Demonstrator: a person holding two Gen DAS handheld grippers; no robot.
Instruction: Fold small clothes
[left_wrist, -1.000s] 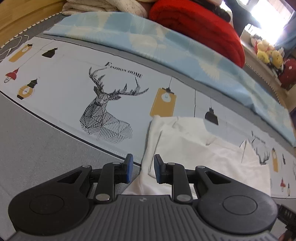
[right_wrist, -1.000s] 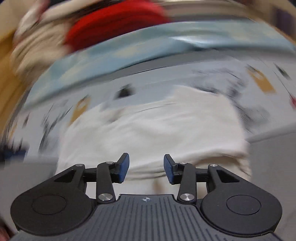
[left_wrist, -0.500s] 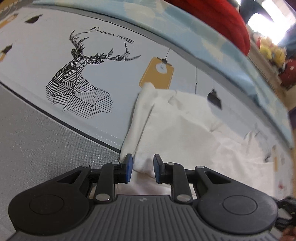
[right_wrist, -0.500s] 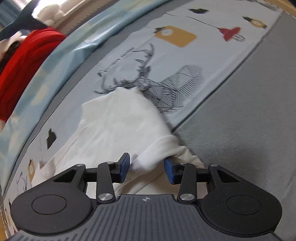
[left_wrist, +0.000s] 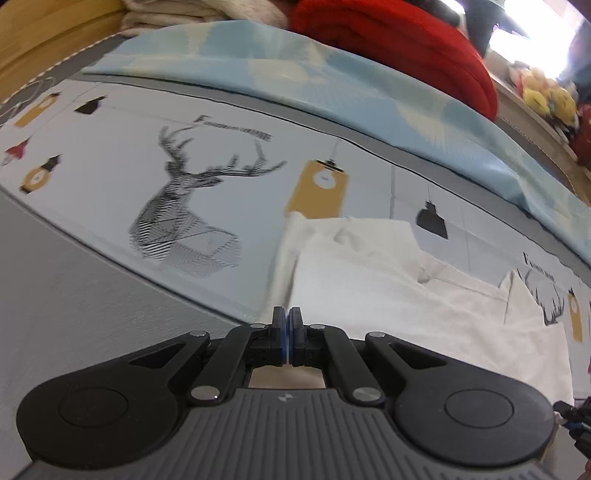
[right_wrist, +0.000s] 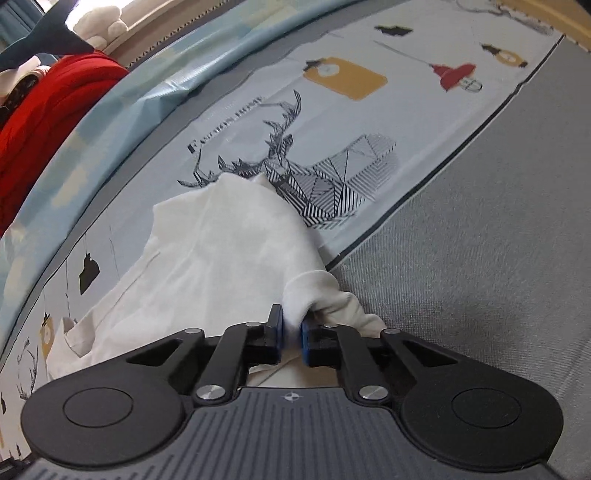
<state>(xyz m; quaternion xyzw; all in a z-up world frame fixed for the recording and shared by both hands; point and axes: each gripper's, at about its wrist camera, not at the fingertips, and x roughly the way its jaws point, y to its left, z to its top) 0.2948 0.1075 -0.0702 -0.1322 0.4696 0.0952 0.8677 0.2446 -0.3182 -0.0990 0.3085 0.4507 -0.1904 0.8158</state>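
Note:
A small white garment (left_wrist: 388, 280) lies partly folded on a printed bedsheet (left_wrist: 110, 155) with deer and lantern pictures. My left gripper (left_wrist: 287, 317) is shut on the garment's near left edge, the cloth pinched thin between the blue pads. In the right wrist view the same white garment (right_wrist: 221, 251) spreads away from me. My right gripper (right_wrist: 291, 325) is shut on a bunched fold of its near right corner, at the sheet's border with the grey mattress (right_wrist: 480, 240).
A light blue patterned cloth (left_wrist: 332, 85) runs along the far side of the sheet. A red blanket (left_wrist: 399, 40) and cream bedding (left_wrist: 192, 14) are piled behind it. Stuffed toys (left_wrist: 546, 96) sit at the far right.
Both grippers have closed on the white garment: left on its near left edge, right on its near right corner. The left wrist view has tilted up.

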